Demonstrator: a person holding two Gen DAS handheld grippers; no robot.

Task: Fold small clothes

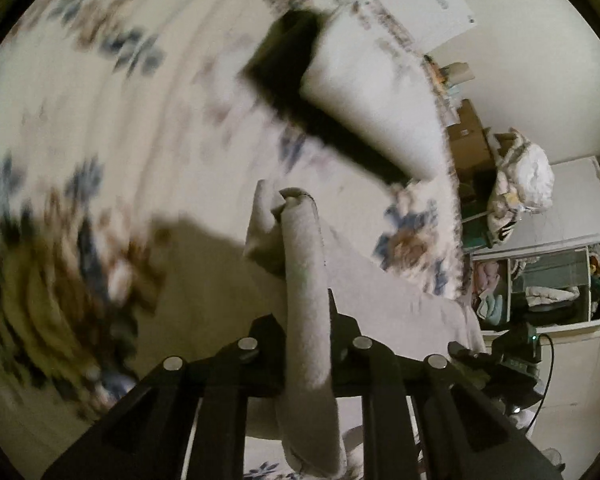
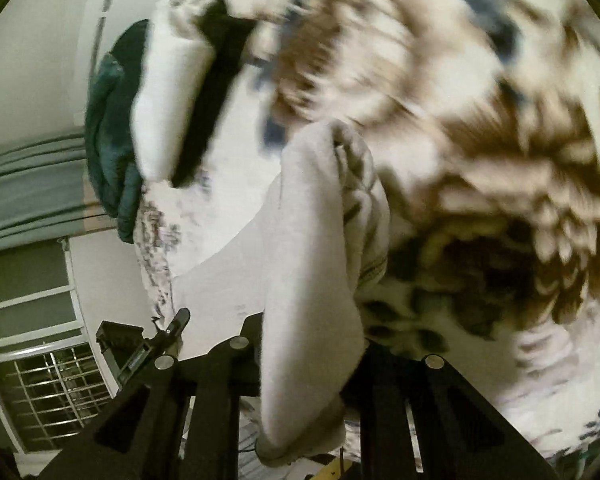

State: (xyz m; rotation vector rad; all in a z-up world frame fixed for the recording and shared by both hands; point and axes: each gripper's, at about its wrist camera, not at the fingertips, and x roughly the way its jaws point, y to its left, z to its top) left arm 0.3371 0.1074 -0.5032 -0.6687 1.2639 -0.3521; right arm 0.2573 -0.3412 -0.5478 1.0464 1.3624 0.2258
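A small pale grey garment [image 1: 306, 300] hangs between both grippers above a floral bedspread [image 1: 80, 120]. My left gripper [image 1: 306, 320] is shut on one bunched edge of it, and the cloth wraps over the fingers and hides them. My right gripper [image 2: 312, 332] is shut on the other edge of the same garment [image 2: 312, 240], which drapes over its jaws. The other gripper shows at the lower right of the left wrist view [image 1: 500, 360] and at the lower left of the right wrist view [image 2: 156, 344]. Both views are motion-blurred.
A white pillow with a dark band [image 1: 364, 92] lies on the bed, also in the right wrist view [image 2: 172, 92]. A dark green cushion [image 2: 108, 128] sits beside it. Shelves with clothes [image 1: 540, 280], boxes and a barred window [image 2: 48, 384] stand beyond the bed edge.
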